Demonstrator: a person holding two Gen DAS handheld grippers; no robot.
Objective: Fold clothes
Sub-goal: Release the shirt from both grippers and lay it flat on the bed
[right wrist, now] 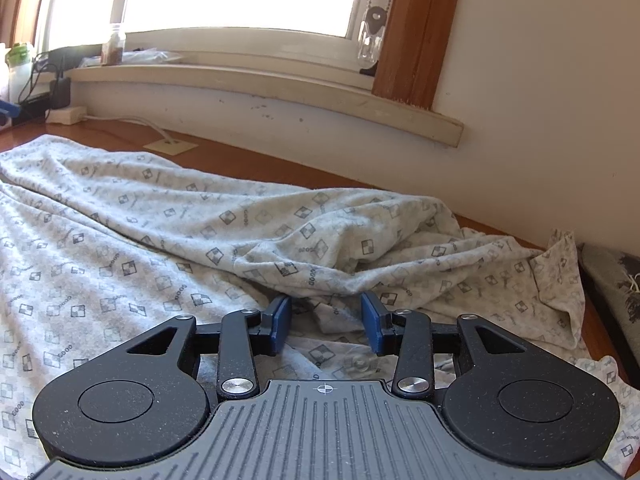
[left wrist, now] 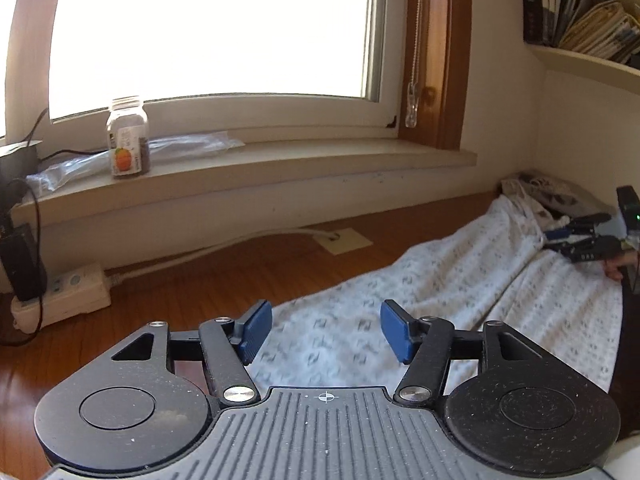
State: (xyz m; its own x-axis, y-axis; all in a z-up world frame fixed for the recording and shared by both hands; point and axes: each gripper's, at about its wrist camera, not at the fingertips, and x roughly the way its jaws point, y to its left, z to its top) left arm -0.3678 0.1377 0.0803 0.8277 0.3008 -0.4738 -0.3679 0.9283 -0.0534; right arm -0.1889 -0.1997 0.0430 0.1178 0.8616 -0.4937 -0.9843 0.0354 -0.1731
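Observation:
A pale grey garment (left wrist: 460, 280) printed with small dark squares lies spread lengthwise on the wooden table (left wrist: 224, 276). My left gripper (left wrist: 326, 330) is open just above its near end, nothing between the blue pads. My right gripper (right wrist: 326, 322) is open too, low over a rumpled fold of the same garment (right wrist: 200, 232), and cloth shows between its pads. Seen from the left wrist view, the right gripper (left wrist: 560, 236) sits at the garment's far end, with a hand (left wrist: 618, 266) behind it.
A window sill (left wrist: 280, 160) runs along the back with a glass jar (left wrist: 128, 138) and a plastic bag. A white power strip (left wrist: 60, 294) with black plugs and cables sits at the table's left. Another grey cloth (right wrist: 616, 280) lies at the right, by the wall. Bookshelf (left wrist: 584, 16) above.

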